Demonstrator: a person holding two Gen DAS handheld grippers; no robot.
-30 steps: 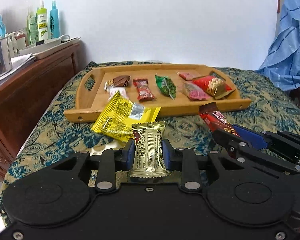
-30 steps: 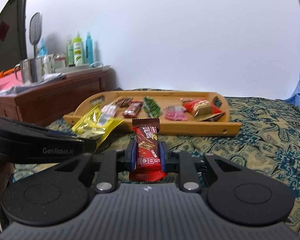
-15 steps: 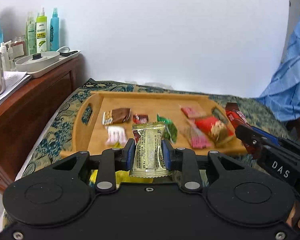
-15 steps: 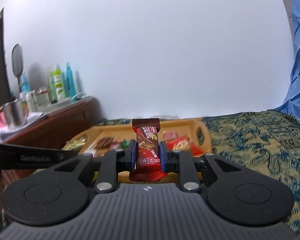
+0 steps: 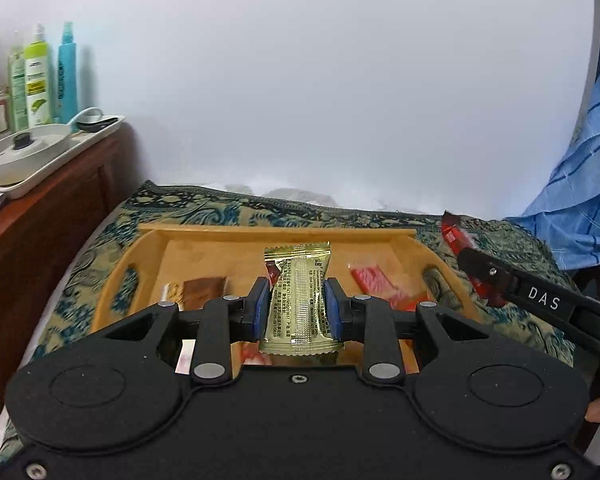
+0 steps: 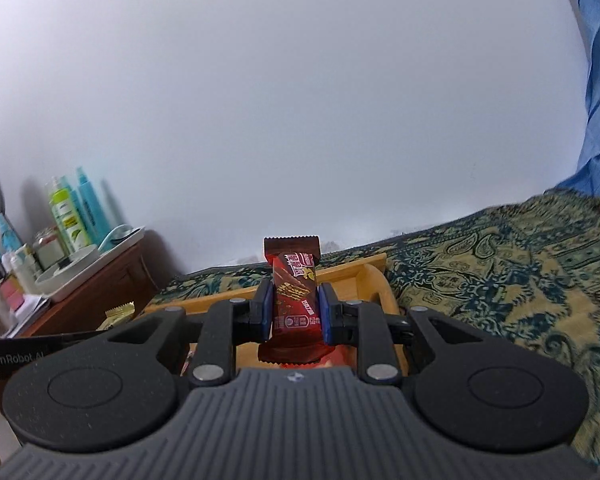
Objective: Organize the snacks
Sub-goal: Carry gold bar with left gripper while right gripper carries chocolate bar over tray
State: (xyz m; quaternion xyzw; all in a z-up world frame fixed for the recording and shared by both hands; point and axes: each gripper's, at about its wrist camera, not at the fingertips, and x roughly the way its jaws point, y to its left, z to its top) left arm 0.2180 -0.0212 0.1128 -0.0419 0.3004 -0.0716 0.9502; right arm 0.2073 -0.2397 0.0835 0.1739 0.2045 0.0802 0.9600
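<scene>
My left gripper is shut on a gold snack packet and holds it upright above the wooden tray. A brown bar and a pink packet lie in the tray, partly hidden by the gripper. My right gripper is shut on a red chocolate wafer packet and holds it over the tray's right end. The right gripper also shows at the right of the left wrist view, with the red packet sticking out of it.
The tray lies on a bed with a blue and gold patterned cover. A wooden dresser at the left carries bottles and a white tray. A white wall is behind. Blue striped cloth hangs at the right.
Both grippers have risen and moved forward over the tray with their packets. The yellow bag in front of the tray has dropped out of sight.
</scene>
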